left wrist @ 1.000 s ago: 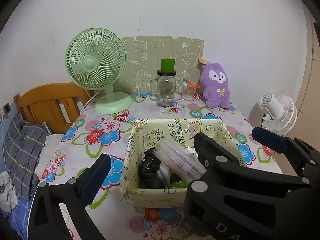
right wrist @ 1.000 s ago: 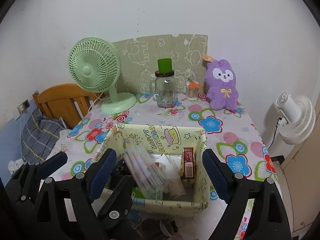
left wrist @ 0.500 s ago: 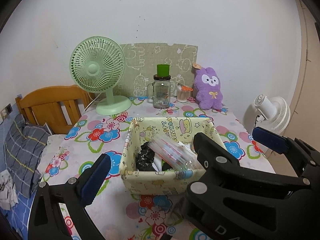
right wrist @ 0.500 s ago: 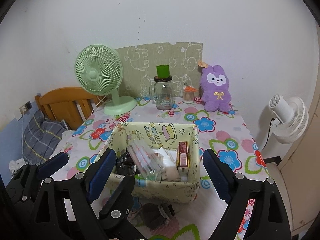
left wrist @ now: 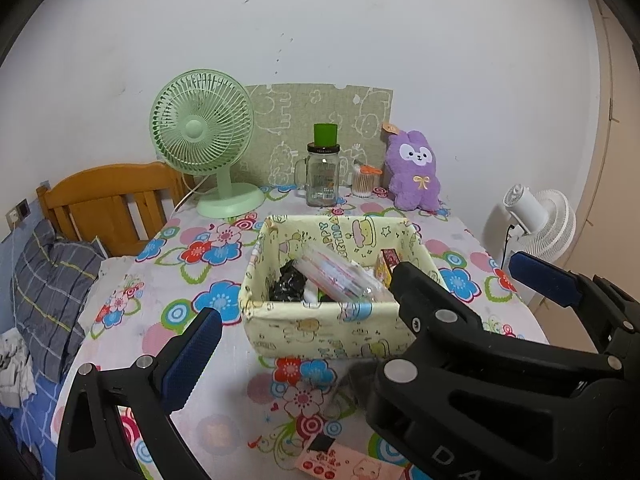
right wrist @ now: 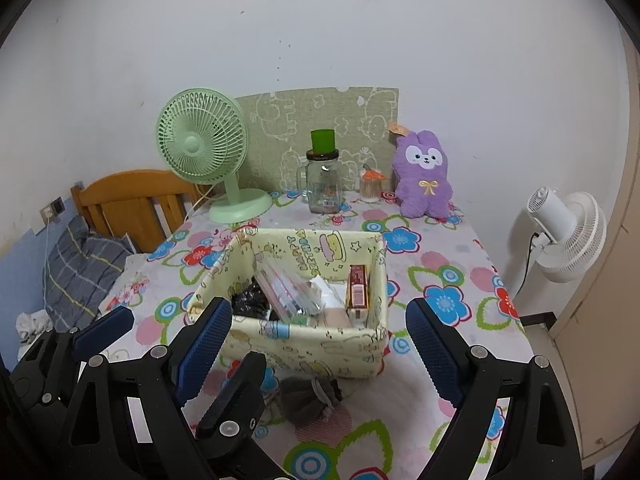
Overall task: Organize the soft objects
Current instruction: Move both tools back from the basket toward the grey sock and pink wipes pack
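A floral table (right wrist: 448, 256) carries a fabric bin (right wrist: 304, 344); just before it lies a limp grey pouch (right wrist: 306, 398), likely light, best pinched mid-bunch. Both grippers, left (left wrist: 360, 300) and right (right wrist: 318, 350), hang spread, empty.

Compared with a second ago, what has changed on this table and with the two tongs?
Both tongs, left and right, have backed away from the yellow basket, so more tablecloth shows in front of it, including a grey soft thing and a pink packet. Nothing was gripped or released; both stay open. The basket's contents, green fan, jar and purple plush kept their places.
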`<state>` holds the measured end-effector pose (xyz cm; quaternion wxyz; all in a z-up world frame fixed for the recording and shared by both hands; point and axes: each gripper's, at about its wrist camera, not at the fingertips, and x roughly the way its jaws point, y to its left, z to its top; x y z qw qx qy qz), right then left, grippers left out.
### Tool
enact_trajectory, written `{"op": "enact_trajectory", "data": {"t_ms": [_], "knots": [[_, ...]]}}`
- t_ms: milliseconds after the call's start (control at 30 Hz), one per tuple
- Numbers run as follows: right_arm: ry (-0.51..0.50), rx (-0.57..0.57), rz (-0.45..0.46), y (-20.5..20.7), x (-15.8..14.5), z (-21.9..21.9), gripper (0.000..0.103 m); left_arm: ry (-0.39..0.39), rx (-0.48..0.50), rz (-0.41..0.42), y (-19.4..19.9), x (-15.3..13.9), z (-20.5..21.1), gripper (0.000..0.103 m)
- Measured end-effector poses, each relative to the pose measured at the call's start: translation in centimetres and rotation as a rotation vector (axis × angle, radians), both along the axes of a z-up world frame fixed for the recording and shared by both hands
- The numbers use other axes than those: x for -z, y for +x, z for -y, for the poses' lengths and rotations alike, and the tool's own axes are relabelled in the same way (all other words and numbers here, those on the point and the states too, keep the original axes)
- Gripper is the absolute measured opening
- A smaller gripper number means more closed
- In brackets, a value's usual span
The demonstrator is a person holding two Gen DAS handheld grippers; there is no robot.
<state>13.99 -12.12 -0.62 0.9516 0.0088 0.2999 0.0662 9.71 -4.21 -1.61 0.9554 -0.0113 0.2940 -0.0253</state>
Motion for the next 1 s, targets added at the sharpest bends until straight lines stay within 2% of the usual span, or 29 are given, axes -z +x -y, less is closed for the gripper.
{"op": "enact_trajectory", "data": {"t_ms": [533, 1000], "knots": [[-0.016, 0.002, -0.025, -2.2, 3.1, 0.7, 0.091, 0.004, -0.058, -0.033, -2.2, 2.9, 0.6, 0.103], [-0.022, 0.002, -0.104, -3.0, 7.1, 0.9, 0.091, 0.015, -0.073, -0.095, -3.1, 6.6, 1.1, 0.103]]}}
